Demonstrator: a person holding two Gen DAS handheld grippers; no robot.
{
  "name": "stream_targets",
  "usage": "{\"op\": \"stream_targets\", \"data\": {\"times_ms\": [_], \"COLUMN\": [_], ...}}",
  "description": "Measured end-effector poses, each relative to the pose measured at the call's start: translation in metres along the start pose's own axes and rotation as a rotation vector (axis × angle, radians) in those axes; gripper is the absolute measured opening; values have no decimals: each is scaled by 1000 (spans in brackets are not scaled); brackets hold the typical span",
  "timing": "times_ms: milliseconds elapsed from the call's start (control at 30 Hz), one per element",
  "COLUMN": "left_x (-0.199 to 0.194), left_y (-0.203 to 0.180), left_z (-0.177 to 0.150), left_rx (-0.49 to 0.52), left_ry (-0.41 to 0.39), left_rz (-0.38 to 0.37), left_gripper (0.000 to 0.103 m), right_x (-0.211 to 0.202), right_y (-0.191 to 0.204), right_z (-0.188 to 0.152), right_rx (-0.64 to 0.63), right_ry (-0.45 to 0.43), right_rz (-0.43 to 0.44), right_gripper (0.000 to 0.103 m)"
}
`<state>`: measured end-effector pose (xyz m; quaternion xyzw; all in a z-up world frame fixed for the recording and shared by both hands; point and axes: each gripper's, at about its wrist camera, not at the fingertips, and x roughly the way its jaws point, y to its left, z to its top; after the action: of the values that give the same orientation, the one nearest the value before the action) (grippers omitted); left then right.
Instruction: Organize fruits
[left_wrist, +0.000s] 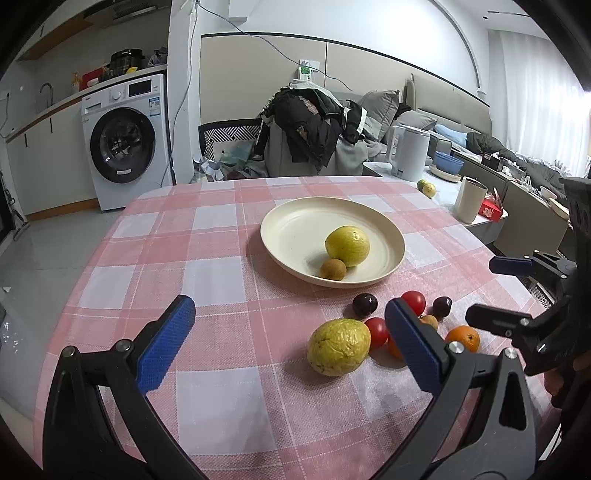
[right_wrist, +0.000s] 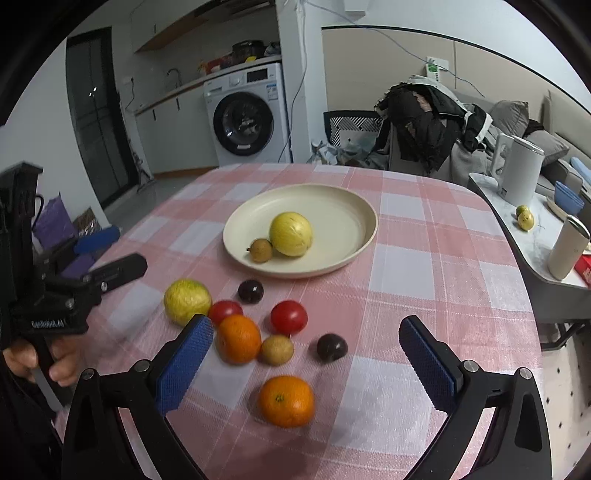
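My right tongs and left tongs both gape wide, gripping nothing, above the pink-and-white checked tablecloth. Just ahead lie loose round oranges, red tomatoes and dark plums; beyond, a cream round plate holds a yellow fruit touching a small brown one.

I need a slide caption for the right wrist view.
Open right gripper above loose fruits on checked tablecloth; cream plate holds two.

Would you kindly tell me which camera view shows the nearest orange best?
The right wrist view: the nearest orange lies whole and unobstructed between the open fingers. In the left wrist view the same orange sits small near the right side, partly behind the left gripper's finger.
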<state>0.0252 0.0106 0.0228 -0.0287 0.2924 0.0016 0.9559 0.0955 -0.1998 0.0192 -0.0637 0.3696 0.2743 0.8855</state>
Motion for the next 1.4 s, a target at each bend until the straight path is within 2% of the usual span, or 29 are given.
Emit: {"op": "stream_targets", "data": {"times_ms": [600, 800, 1000, 1067, 1200, 1400], "left_x": [22, 29, 36, 37, 39, 45], "left_y": [0, -1, -1, -1, -2, -6], "left_z": [-6, -10, -13, -14, -16, -20], "left_rx": [7, 10, 7, 9, 16, 35], "left_ry": [60, 81, 100, 104, 116, 149], "left_rz": [-15, -29, -53, -56, -61, -64], "left_gripper": [102, 102, 102, 102, 102, 102], "right_x": [21, 21, 23, 25, 30, 32], "right_y": [7, 3, 5, 7, 6, 4], "right_z": [-18, -21, -25, -27, -32, -36], "right_rx": [-69, -51, -64, -74, -83, -87], "right_ry": [152, 168, 201, 212, 256, 276], "right_rz": [23, 91, 121, 130, 127, 127], "right_gripper": [103, 102, 101, 98, 82, 66]}}
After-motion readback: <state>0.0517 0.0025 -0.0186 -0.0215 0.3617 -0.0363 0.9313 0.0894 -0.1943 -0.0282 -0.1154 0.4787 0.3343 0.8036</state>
